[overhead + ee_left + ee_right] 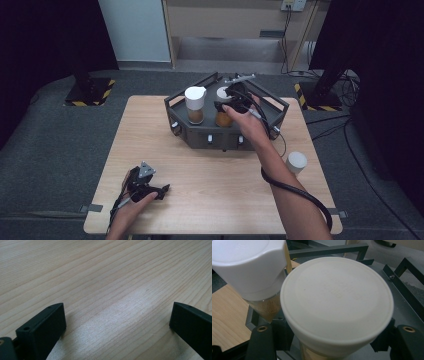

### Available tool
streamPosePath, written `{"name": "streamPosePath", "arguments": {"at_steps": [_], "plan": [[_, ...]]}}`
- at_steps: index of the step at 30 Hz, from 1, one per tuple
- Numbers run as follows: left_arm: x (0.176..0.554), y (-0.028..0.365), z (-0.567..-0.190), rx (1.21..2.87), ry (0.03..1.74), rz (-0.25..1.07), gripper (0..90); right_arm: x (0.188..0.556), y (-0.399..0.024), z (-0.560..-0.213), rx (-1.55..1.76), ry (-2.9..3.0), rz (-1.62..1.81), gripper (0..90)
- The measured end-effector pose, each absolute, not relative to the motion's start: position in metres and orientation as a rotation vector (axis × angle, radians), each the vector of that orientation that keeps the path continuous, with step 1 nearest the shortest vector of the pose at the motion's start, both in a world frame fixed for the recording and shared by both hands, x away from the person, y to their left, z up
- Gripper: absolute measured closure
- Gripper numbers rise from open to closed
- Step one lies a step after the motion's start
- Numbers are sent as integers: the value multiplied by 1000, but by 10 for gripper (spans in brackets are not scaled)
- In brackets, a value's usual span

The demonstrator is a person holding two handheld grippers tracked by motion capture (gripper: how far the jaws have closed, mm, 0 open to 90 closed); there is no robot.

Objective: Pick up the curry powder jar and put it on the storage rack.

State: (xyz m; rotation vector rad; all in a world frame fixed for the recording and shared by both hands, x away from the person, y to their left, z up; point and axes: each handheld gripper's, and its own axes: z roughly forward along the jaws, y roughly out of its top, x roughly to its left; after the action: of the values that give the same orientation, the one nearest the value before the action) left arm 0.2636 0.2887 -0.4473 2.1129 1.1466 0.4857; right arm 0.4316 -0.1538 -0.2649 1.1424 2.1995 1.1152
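Pale wooden table (pixel 215 180) carries a dark rack (pixel 272 112); the right gripper (pixel 231 102) clamps a white-capped jar (pixel 337 302) of brown powder inside it, another jar (pixel 249 267) just beside. Left gripper (pixel 162 190) rests gaping, empty.

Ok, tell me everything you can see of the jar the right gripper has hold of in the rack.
The jar has a round, flat, off-white lid that looks like plastic, over a clear body holding brownish-orange contents. It stands upright in the dark metal rack, right of a second jar with a shaped white cap; whether the two touch is unclear. The right gripper is shut on it, jaws on either side just under the lid. Its base is hidden, so I cannot tell whether it rests on the rack floor.
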Motion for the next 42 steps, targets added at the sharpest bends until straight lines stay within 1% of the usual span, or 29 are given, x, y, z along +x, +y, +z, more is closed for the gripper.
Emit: {"name": "streamPosePath", "arguments": {"at_steps": [35, 39, 42], "plan": [[264, 289, -447, 2113, 1147, 486, 0, 428, -158, -272, 1133, 2187, 1134, 333], [264, 289, -447, 2113, 1147, 486, 0, 428, -158, -273, 1125, 2187, 1134, 311], [264, 289, -447, 2113, 1147, 486, 0, 427, -158, -273, 1109, 2189, 1128, 246]]}}
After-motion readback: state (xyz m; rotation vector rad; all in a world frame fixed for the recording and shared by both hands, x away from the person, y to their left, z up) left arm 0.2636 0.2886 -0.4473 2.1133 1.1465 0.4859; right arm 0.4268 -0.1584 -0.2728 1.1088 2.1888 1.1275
